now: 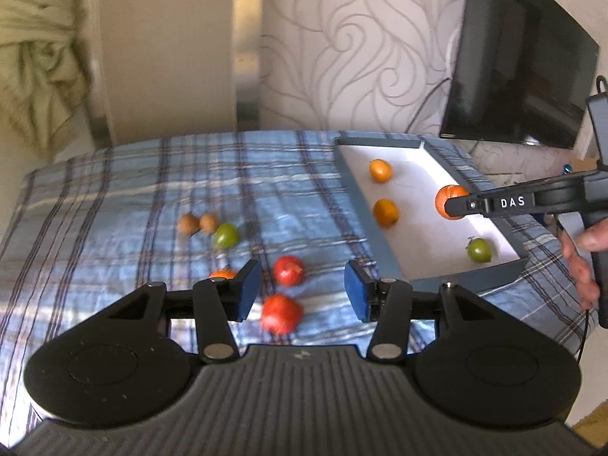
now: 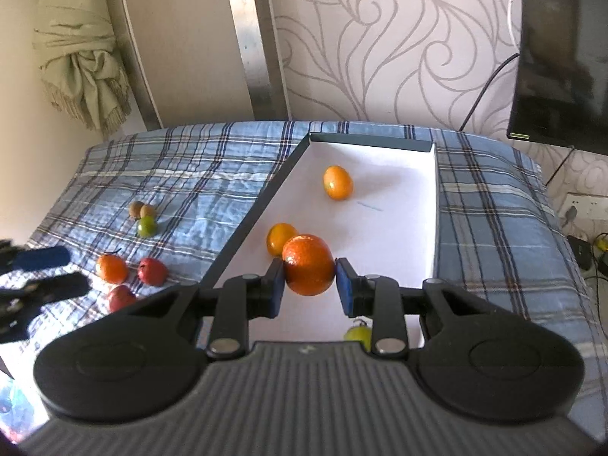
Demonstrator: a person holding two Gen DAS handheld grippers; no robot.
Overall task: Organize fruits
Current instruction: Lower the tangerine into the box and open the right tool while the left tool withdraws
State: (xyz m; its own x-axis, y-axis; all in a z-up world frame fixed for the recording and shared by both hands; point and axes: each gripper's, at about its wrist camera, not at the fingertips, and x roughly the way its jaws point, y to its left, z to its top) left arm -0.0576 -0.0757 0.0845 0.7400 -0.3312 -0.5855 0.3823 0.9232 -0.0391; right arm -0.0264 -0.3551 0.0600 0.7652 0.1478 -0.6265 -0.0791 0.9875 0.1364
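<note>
My right gripper (image 2: 309, 283) is shut on a large orange (image 2: 308, 265) and holds it above the white tray (image 2: 399, 205); it also shows in the left wrist view (image 1: 450, 205). The tray holds two small oranges (image 2: 338, 182) (image 2: 279, 237) and a green fruit (image 1: 479, 249). My left gripper (image 1: 303, 289) is open and empty above two red fruits (image 1: 288, 270) (image 1: 281, 313) on the plaid cloth. An orange (image 2: 111, 268), a green fruit (image 1: 226, 235) and two brown fruits (image 1: 197, 223) lie on the cloth to the left.
The blue plaid cloth (image 1: 114, 197) covers the table. A dark TV screen (image 1: 524, 60) stands at the back right against patterned wallpaper. A tied curtain (image 2: 83, 60) hangs at the back left. Sockets and cables (image 2: 581, 212) are at the right.
</note>
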